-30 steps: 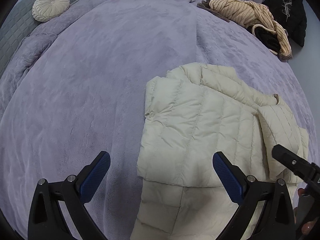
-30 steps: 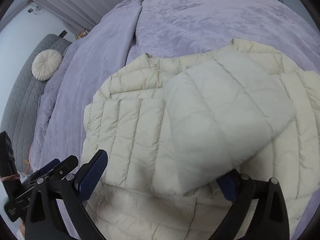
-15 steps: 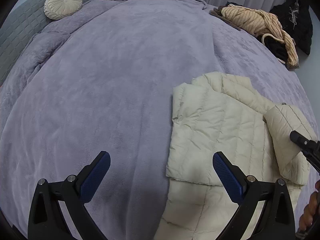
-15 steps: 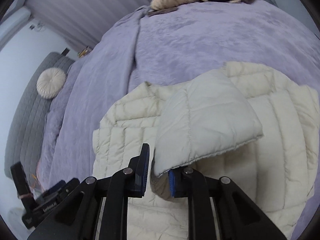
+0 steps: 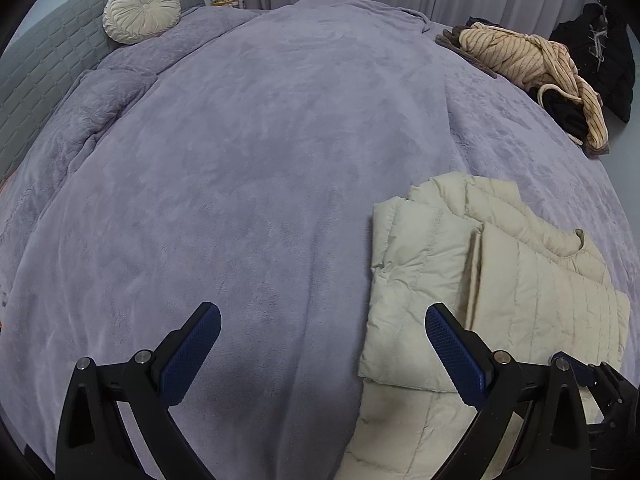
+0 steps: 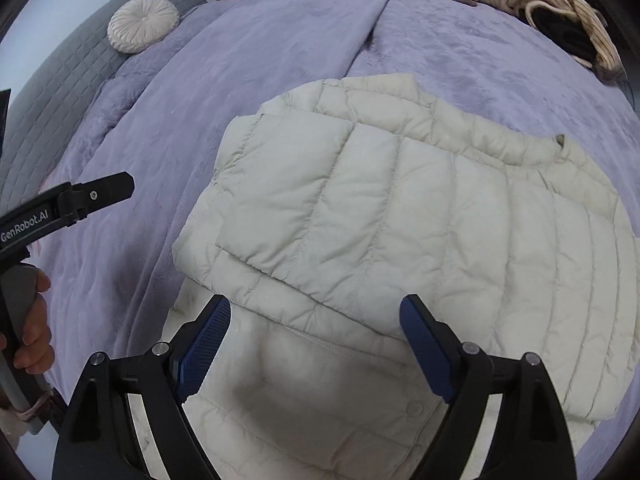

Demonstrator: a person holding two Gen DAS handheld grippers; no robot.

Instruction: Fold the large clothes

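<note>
A cream quilted puffer jacket (image 6: 400, 208) lies on the purple bedspread (image 6: 248, 64), folded with its sleeves laid across the body. In the left wrist view the jacket (image 5: 480, 288) lies at the lower right. My right gripper (image 6: 316, 336) is open and empty, just above the jacket's near part. My left gripper (image 5: 320, 340) is open and empty over the bare bedspread (image 5: 240, 160), left of the jacket; its right finger overlaps the jacket's edge in view. The left gripper also shows at the left of the right wrist view (image 6: 80, 200).
A round cream cushion (image 5: 140, 10) leans on the grey headboard (image 5: 48, 52) at the far left. A pile of striped beige and dark clothes (image 5: 528, 64) lies at the far right edge of the bed. A black garment (image 5: 600, 60) sits beyond it. Grey curtains hang behind.
My right gripper, shut on the jacket's sleeve half a second ago, has let it go and opened; the sleeve now lies flat across the body. My left gripper stayed open.
</note>
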